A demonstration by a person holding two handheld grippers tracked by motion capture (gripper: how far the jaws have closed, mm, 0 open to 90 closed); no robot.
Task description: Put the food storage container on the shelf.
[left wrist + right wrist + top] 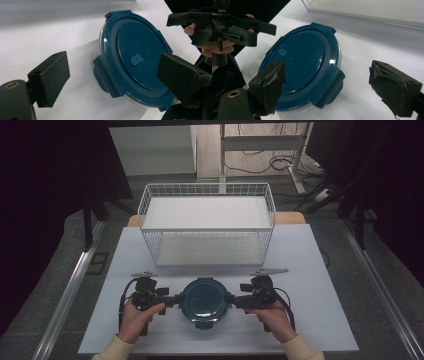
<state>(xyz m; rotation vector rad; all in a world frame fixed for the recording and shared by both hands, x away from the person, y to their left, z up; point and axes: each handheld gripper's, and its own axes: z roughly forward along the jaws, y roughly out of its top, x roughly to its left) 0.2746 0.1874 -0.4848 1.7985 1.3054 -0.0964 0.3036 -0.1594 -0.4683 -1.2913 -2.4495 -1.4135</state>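
White table [310,270] spreads under my hands, with dark floor around it. My left claw [176,300] stands wide, its jaws set apart on either side of the near left rim of the round container [205,301], not touching it as far as I can tell. In the left gripper view [112,75] the container's blue side clasp sits between my two black jaws, with white table showing between the nearer jaw and the clasp. My right claw [234,301] is wide too, level with the container's right rim; in the right gripper view [325,87] another blue clasp lies between its jaws, with a clear gap to the jaw on that view's right. The container [135,57] rests flat on the table between both claws, its dark blue lid [299,57] clipped on over a clear body, a small raised tab on the lid. Beyond the container, farther from me, stands a white wire basket [207,227], well apart from it.
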